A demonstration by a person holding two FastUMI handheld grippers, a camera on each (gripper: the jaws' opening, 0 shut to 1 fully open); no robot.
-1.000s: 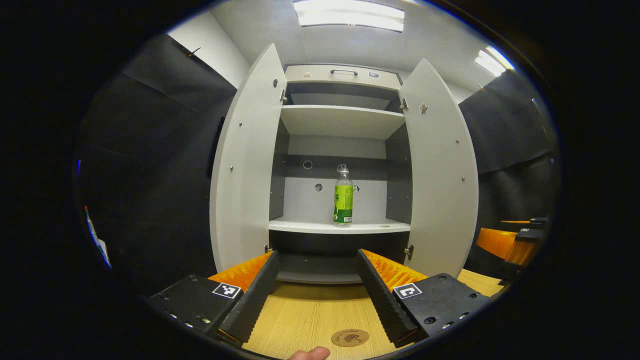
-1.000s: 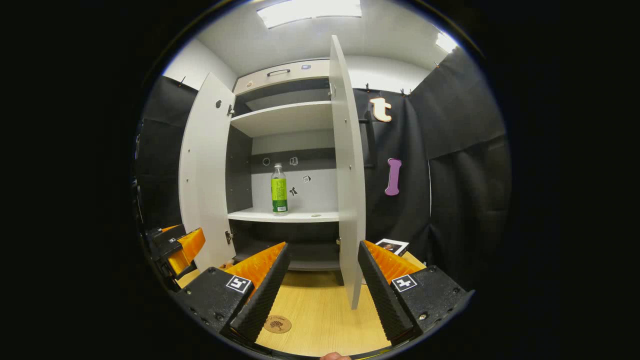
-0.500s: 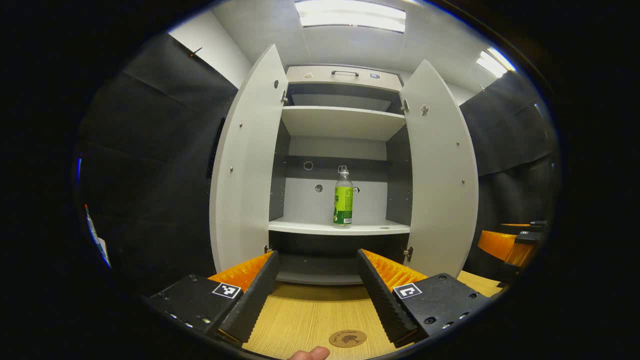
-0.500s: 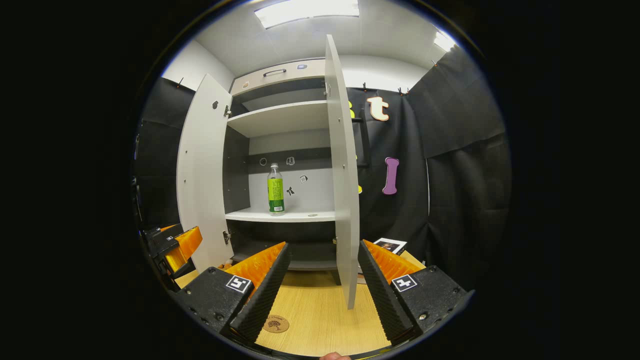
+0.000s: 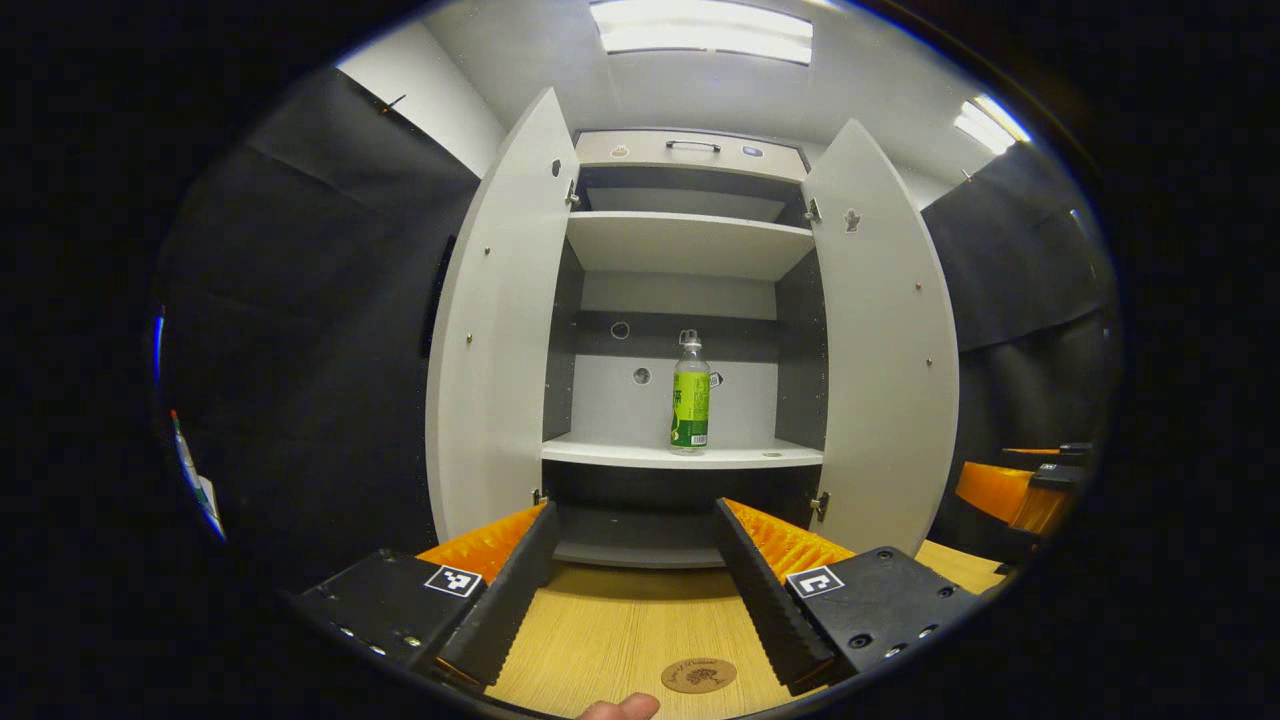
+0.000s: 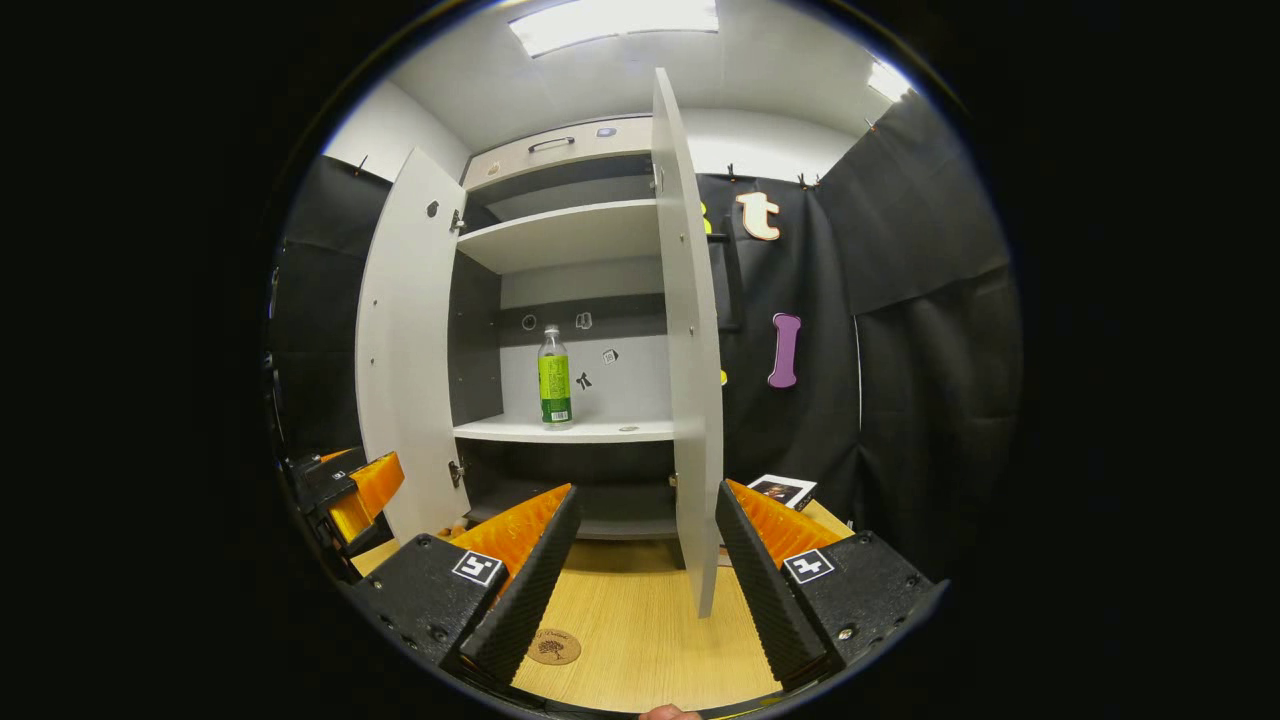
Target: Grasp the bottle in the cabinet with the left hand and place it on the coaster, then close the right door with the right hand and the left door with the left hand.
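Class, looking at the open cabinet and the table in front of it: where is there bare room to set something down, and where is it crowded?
The shelf is bare left of the bottle, out to the cabinet's side wall. The shelf above is bare. The wooden table lies free between coaster and cabinet. Crowding is slight: only around the bottle and coaster.

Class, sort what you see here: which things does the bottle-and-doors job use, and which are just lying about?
Job:
bottle
coaster
left door
right door
left gripper
right gripper

Lying about:
card on table
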